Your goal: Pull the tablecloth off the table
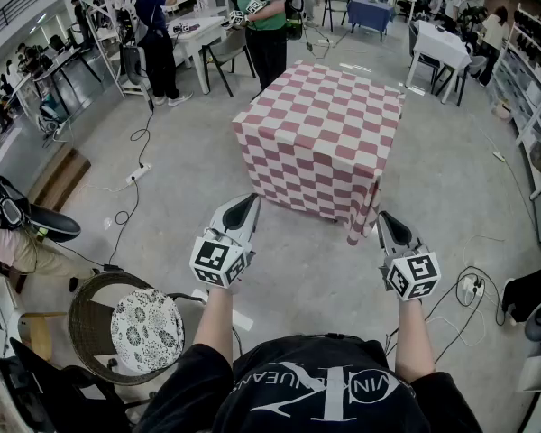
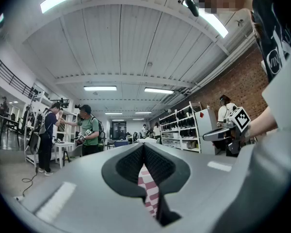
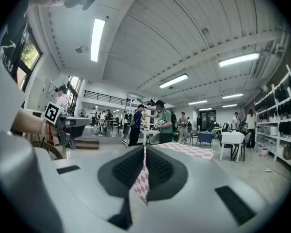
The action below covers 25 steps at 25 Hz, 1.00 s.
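Concrete workshop floor, checked tablecloth at 12 o'clock.
Red-and-white cloth drapes a boxy table on all visible sides; left gripper and right gripper are each clamped tight on a hanging front corner, fabric pinched between ribbed black pads. Round wicker chair with floral cushion sits at 8 o'clock, a power strip at 4, people at white desks from 10 to 12.

A round brown wicker seat holds a white flower-patterned cushion. Further off, a person in a green shirt stands beside a white power strip and its black cable.
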Available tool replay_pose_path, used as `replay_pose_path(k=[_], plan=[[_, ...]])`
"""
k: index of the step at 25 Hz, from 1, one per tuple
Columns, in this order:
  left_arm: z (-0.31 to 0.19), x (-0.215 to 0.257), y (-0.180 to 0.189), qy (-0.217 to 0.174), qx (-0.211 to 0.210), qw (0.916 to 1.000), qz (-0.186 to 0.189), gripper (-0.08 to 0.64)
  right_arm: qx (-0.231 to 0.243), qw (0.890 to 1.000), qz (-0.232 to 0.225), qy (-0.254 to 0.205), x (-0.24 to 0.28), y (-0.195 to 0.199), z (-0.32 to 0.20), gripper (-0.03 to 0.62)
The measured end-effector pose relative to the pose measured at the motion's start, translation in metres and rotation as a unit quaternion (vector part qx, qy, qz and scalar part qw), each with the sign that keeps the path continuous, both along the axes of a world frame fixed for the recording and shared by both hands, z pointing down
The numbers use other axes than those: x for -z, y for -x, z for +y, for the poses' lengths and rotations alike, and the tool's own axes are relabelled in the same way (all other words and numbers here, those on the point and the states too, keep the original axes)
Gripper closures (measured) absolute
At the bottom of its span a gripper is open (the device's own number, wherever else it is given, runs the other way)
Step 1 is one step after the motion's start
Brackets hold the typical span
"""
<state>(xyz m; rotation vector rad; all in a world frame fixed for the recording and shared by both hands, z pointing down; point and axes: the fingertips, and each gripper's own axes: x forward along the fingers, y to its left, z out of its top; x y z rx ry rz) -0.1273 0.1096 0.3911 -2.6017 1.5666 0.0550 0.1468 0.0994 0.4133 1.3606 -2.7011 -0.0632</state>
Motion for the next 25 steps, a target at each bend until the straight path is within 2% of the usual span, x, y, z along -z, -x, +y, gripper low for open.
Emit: replay_pose_path(k=[5,10,19,25], plan=[[-0.014,0.004,0.016,-0.008,0.032,0.9994,0.003,0.549,-0.016,1.000,0.000,-0.015,0.006,-0.004,-0.010,0.571],[-0.020,-0.005,0.026,0.002,0.046,0.9989,0.004,0.549,-0.028,1.000,-0.009,-0.007,-0.003,-0.008,-0.016,0.573],[-0.024,-0.021,0.040,0.027,0.055,0.9981,0.011,0.549,-0.035,0.999,-0.005,0.011,-0.017,-0.006,-0.021,0.577],[-0.035,-0.034,0.036,0.032,0.056,0.9977,0.020,0.549,-0.032,0.999,0.003,0.021,-0.031,-0.017,-0.028,0.576]])
